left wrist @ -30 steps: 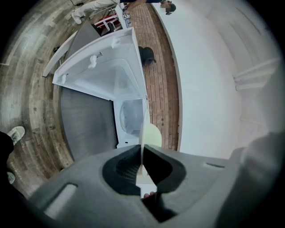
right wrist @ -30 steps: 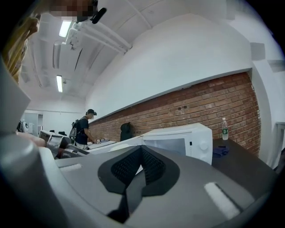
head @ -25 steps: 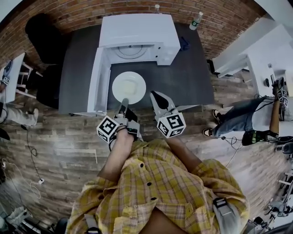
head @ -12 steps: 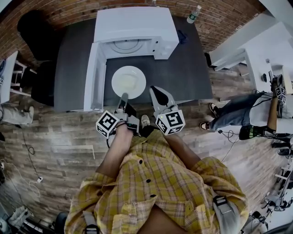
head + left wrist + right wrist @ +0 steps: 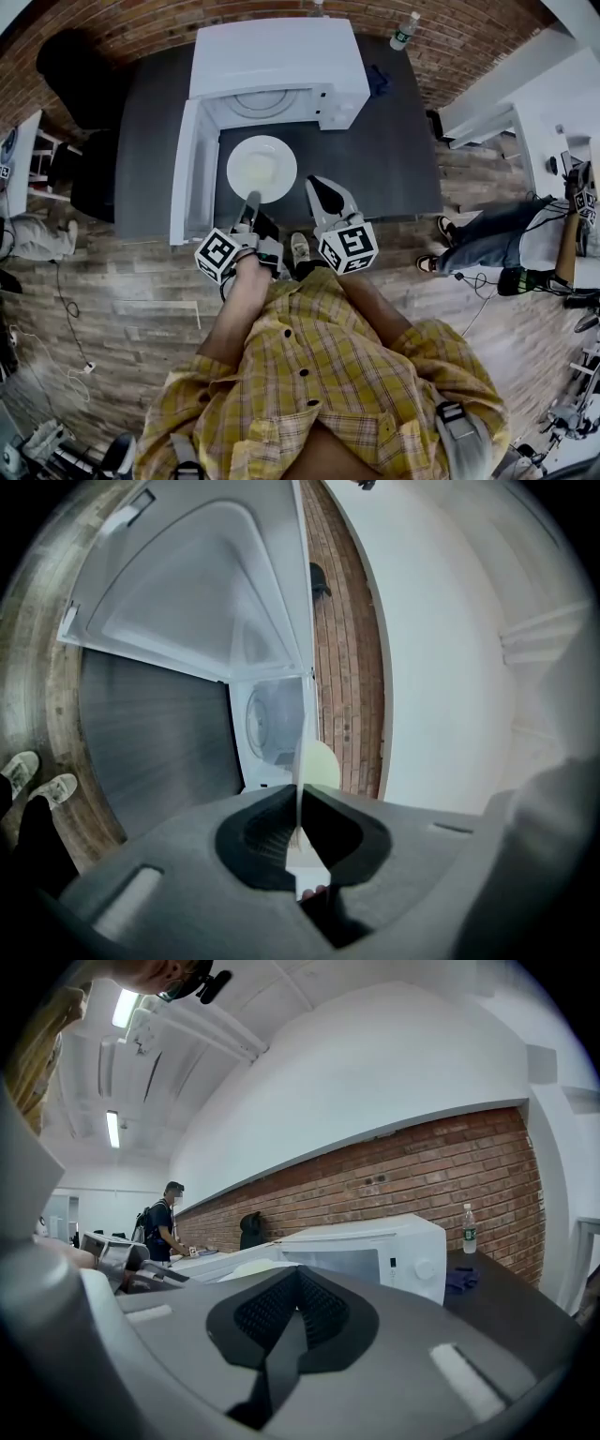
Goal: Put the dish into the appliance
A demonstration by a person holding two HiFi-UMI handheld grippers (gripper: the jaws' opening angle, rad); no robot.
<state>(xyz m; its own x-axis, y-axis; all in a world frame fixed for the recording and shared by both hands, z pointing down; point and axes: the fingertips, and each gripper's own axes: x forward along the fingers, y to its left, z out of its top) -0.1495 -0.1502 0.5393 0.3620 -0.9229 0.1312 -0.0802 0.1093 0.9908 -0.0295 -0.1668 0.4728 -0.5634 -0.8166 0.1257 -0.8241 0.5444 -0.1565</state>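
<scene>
Left claw point(image 5: 251, 201) clamps the dish point(image 5: 262, 169) rim before the open microwave point(image 5: 272, 56); right claw point(image 5: 317, 187) closed.

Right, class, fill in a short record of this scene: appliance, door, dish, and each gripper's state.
appliance: white microwave on dark table
door: open, swung left
dish: white plate, in front of the opening, not yet inside
left gripper: shut on the plate's near rim
right gripper: shut, empty, right of the plate
</scene>
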